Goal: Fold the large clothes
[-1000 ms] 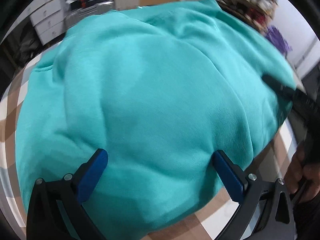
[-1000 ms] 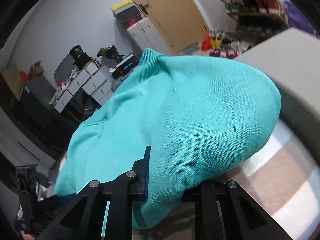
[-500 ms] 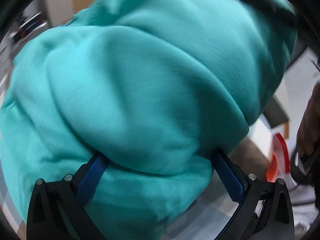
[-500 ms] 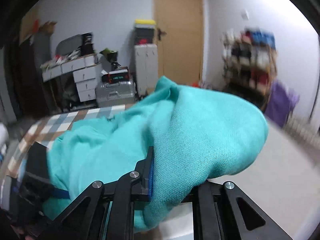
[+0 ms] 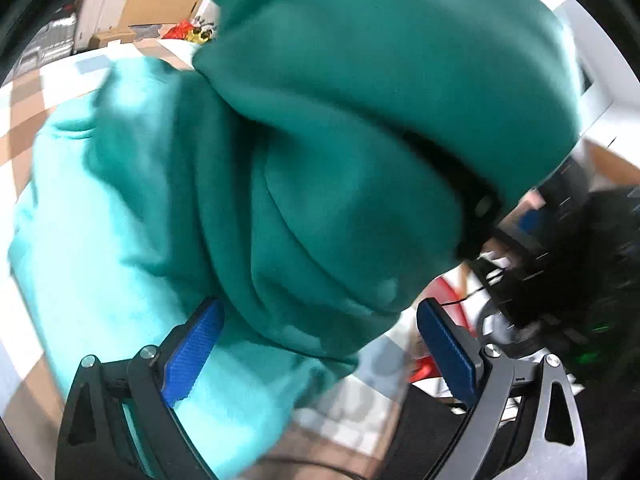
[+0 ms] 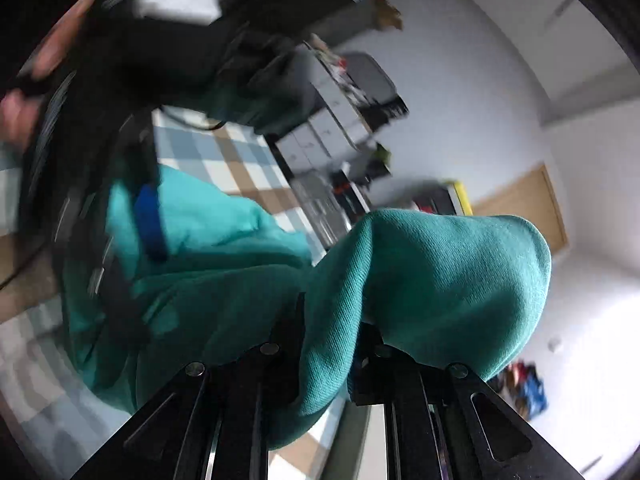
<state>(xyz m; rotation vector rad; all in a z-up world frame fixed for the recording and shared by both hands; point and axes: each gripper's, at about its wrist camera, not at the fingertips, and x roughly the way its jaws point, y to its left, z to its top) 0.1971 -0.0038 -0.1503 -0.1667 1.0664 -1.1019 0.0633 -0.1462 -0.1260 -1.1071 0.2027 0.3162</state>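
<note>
The right gripper [image 6: 328, 344] is clenched on a fold of the teal sweatshirt [image 6: 432, 280], lifting that part clear of the checkered counter [image 6: 224, 160]. The rest of the garment bunches in a heap on the counter. The left gripper [image 5: 320, 340] has its jaws wide and closing, cloth lying between the blue pads [image 5: 192, 352] without being pinched.

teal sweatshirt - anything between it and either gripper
Nothing visible. The right gripper is shut directly on the teal sweatshirt; the left gripper is closing, pads either side of the bunched cloth.
</note>
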